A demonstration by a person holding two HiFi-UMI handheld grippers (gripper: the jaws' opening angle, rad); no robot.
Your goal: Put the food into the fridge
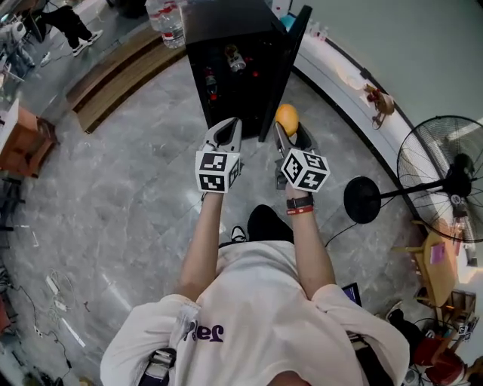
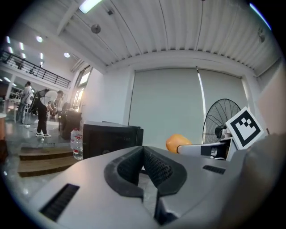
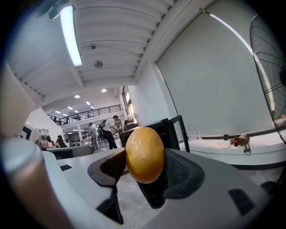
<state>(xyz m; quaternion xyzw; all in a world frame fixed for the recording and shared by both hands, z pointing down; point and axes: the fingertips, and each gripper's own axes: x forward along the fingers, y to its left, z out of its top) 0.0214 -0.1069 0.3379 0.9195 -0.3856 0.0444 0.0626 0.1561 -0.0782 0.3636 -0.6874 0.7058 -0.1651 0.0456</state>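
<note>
A small black fridge (image 1: 238, 56) stands on the floor ahead of me, its door (image 1: 285, 71) swung open to the right; bottles show inside. My right gripper (image 1: 288, 127) is shut on a round orange fruit (image 1: 286, 118), held just right of the open door's edge. In the right gripper view the orange fruit (image 3: 144, 154) sits pinched between both pads, with the fridge (image 3: 154, 129) behind it. My left gripper (image 1: 224, 134) hovers in front of the fridge opening with its jaws shut and empty; in the left gripper view its pads (image 2: 154, 169) meet, and the fridge (image 2: 111, 139) lies beyond.
A water bottle (image 1: 167, 21) stands left of the fridge beside low wooden steps (image 1: 113, 71). A standing fan (image 1: 445, 177) with a round base (image 1: 364, 200) is at the right. A curved white ledge (image 1: 339, 75) runs behind the fridge. People stand far off at the left.
</note>
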